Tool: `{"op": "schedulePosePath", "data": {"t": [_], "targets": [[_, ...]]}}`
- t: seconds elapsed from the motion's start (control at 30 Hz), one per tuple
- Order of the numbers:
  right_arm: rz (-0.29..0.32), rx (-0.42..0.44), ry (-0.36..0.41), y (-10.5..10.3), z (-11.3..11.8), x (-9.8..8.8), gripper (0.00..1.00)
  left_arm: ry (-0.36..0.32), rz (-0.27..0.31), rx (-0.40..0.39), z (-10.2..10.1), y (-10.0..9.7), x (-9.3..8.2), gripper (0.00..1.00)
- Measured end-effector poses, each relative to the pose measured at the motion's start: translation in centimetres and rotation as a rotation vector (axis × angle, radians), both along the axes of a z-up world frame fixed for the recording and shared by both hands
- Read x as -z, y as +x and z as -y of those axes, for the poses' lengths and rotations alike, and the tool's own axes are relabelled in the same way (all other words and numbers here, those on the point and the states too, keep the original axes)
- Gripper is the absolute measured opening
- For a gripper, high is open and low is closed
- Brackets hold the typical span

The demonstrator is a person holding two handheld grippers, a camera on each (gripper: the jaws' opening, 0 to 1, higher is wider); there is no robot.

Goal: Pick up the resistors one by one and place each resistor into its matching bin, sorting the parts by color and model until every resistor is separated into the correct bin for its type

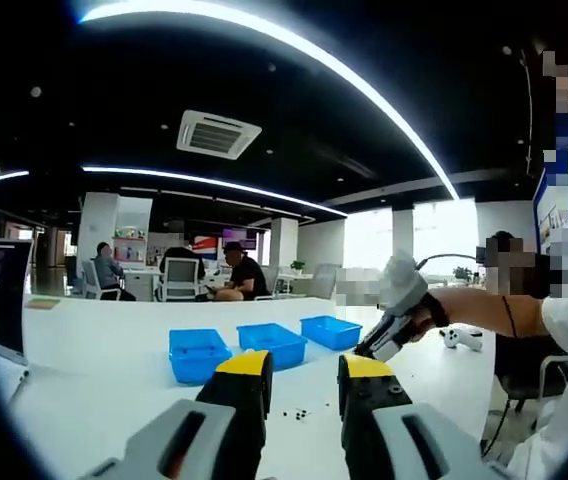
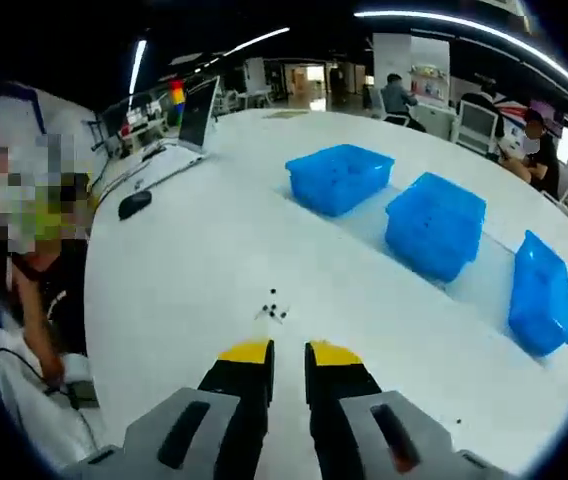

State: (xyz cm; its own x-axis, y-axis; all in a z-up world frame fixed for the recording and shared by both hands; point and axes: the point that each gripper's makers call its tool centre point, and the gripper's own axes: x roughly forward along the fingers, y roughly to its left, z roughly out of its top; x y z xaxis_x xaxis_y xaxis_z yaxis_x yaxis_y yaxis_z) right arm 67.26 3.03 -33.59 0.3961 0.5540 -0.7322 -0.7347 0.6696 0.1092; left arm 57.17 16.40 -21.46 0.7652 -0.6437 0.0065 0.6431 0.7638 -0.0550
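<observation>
Several tiny dark resistors lie loose on the white table, just beyond my left gripper, whose yellow-tipped jaws stand open and empty. Behind them three blue bins sit in a row: left bin, middle bin, right bin. In the right gripper view the same resistors lie just ahead of my right gripper, its jaws a narrow gap apart with nothing between them. The bins line up farther off. A hand holds the right gripper above the table by the right bin.
A laptop and a dark mouse sit at the table's far side. A white controller lies on the table at the right. People sit at desks in the background, and a person is close on the left.
</observation>
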Motion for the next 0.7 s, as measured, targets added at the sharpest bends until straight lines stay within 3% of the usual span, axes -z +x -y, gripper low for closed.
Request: {"op": "schedulePosePath", "data": {"t": [0.13, 0.33, 0.7], "targets": [[-0.019, -0.011, -0.054, 1.4, -1.5, 1.5, 0.13, -0.003, 0.003, 0.001, 0.0, 0.0, -0.1, 0.28], [-0.043, -0.038, -0.125, 1.9, -3.5, 3.7, 0.13, -0.002, 0.003, -0.002, -0.1, 0.0, -0.1, 0.28], [-0.022, -0.047, -0.206, 1.8, -3.4, 5.2, 0.12, -0.009, 0.005, 0.000, -0.2, -0.1, -0.2, 0.28]]}}
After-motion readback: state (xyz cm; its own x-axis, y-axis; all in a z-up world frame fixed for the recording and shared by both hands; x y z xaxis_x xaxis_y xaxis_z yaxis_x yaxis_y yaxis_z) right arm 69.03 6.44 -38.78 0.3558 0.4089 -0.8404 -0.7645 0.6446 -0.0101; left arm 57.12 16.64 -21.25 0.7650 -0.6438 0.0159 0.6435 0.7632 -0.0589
